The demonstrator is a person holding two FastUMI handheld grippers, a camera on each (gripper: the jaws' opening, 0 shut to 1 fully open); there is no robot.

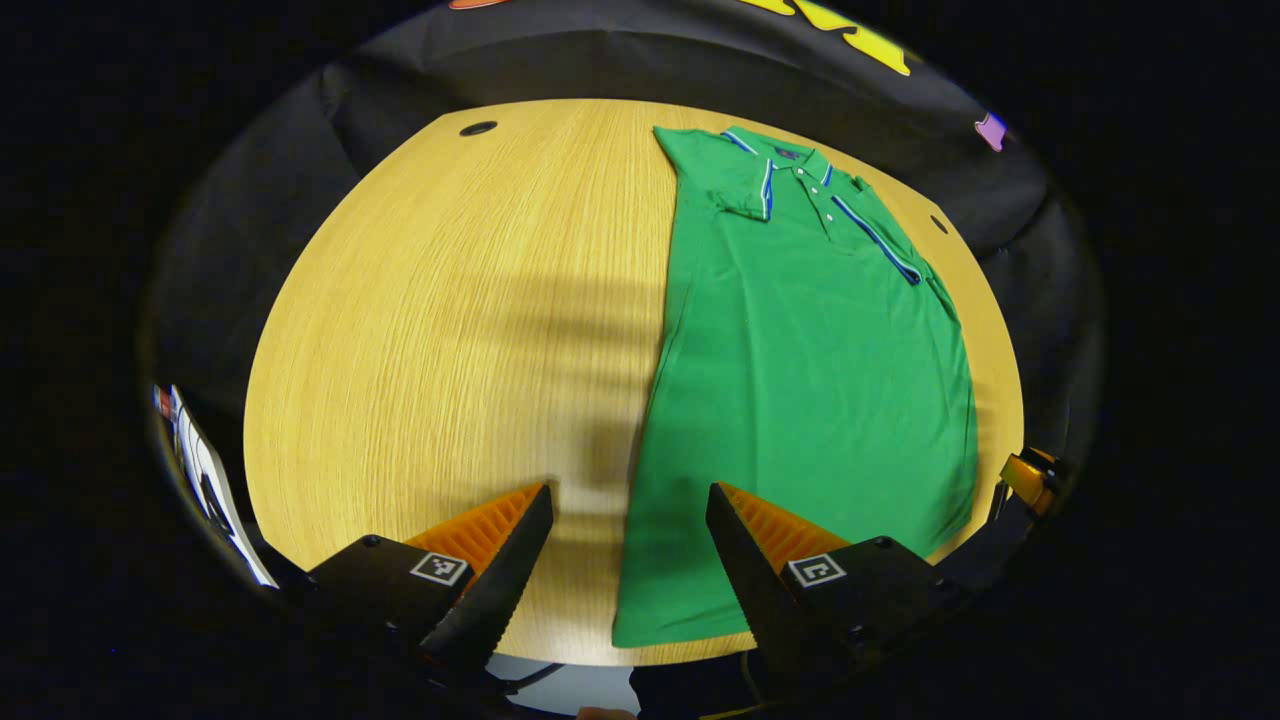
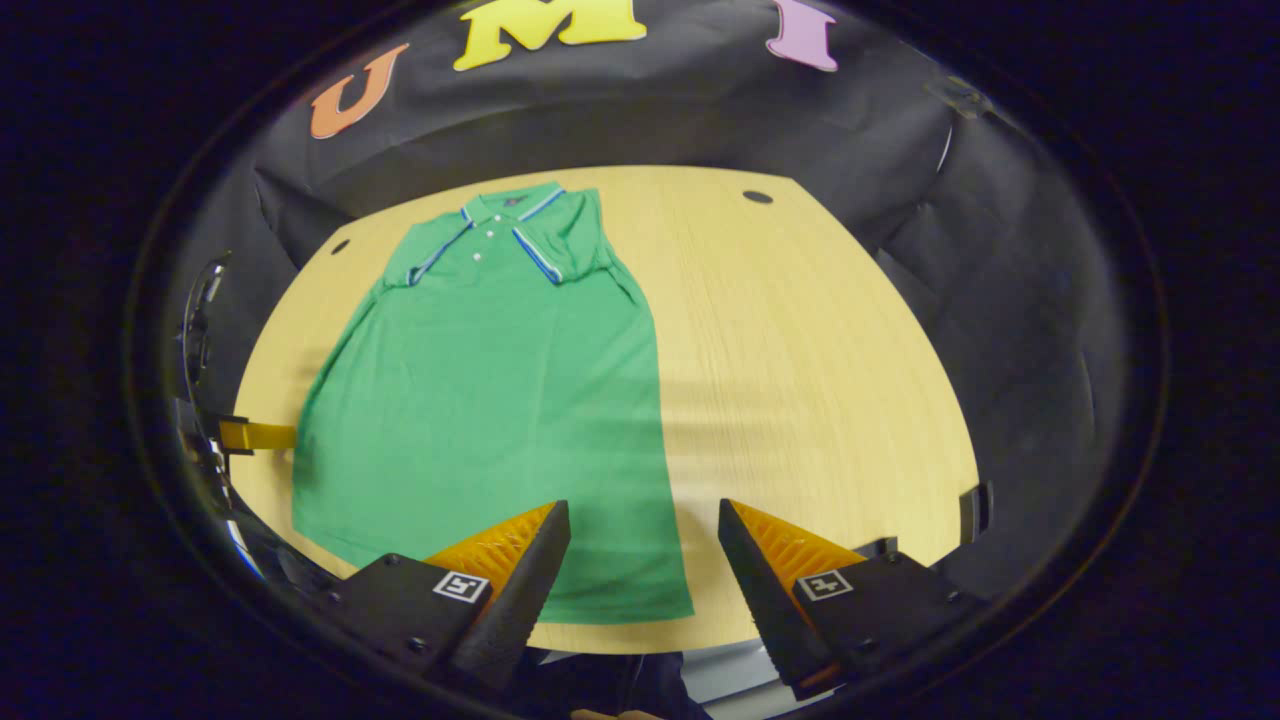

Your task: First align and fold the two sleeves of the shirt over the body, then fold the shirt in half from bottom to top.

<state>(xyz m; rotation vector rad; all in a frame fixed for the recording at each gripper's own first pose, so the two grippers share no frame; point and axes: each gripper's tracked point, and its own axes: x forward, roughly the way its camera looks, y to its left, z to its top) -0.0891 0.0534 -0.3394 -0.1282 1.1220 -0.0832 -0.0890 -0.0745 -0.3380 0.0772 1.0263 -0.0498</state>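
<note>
The left hand-held gripper (image 1: 630,520) is released and holds nothing. In the left gripper view, the green shirt (image 1: 810,370) lies flat on the tabletop (image 1: 450,330), its bottom corner right under the fingers. Both sleeves look folded in.

In the right gripper view, the right hand-held gripper (image 2: 645,535) is released too, above the other bottom corner. I think both should pinch the hem and lift together.

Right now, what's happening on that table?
A green polo shirt lies flat on the wooden table, both sleeves already folded over the body. The left tool hangs open above the hem's left corner, the right tool open above its right corner. Neither touches the cloth; the bottom-to-top fold isn't done yet.
</note>
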